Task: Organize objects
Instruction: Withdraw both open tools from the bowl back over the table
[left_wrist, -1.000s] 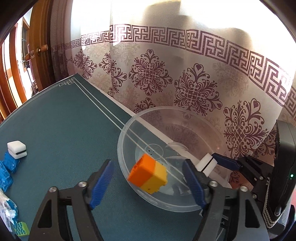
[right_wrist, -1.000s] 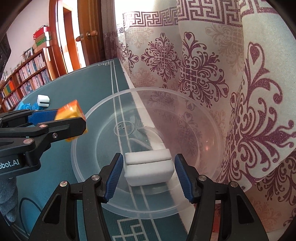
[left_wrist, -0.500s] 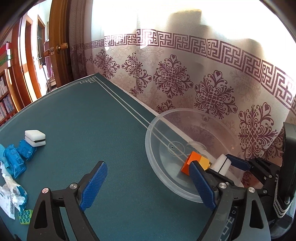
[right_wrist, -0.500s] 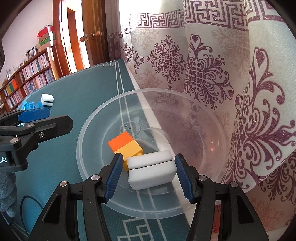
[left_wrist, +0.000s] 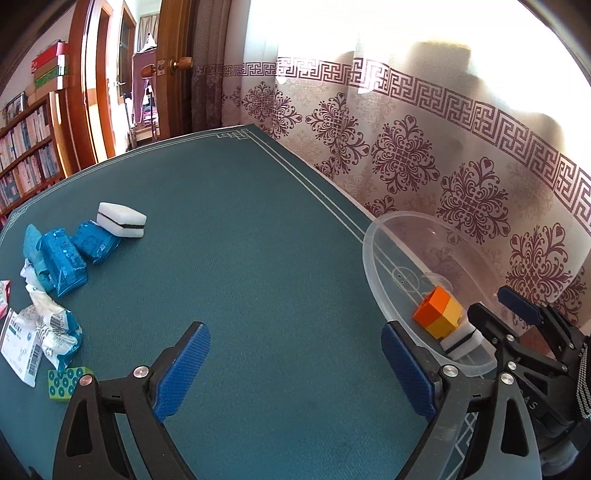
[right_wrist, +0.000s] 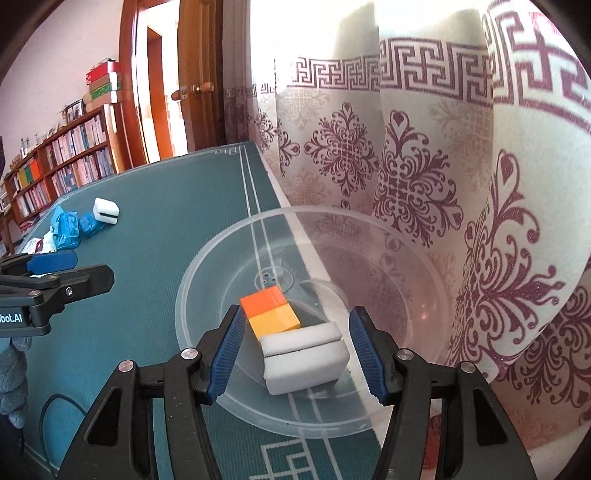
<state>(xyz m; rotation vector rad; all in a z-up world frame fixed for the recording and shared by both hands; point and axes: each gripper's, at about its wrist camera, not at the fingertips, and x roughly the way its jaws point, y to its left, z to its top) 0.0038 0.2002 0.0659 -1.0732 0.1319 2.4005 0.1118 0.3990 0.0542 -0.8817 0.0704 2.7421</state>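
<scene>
A clear plastic bowl (right_wrist: 413, 317) (left_wrist: 373, 258) stands at the table's right edge by the curtain. In it lie an orange-and-yellow block (right_wrist: 271, 312) (left_wrist: 439, 312) and a white sponge with a black stripe (right_wrist: 304, 356) (left_wrist: 461, 341). My right gripper (right_wrist: 295, 354) is open, its fingers either side of the sponge with gaps. My left gripper (left_wrist: 295, 369) is open and empty over bare table, left of the bowl. A second white sponge (left_wrist: 122, 219) (right_wrist: 106, 210) lies far left.
Blue packets (left_wrist: 64, 254) (right_wrist: 72, 225), a white wrapper (left_wrist: 37, 332) and a green dotted block (left_wrist: 66, 380) lie at the left. A patterned curtain (left_wrist: 406, 158) hangs along the table's right edge. A door and bookshelves stand beyond.
My left gripper dropped the orange-and-yellow block into the bowl and swung away left. My right gripper opened and let the white sponge down into the bowl.
</scene>
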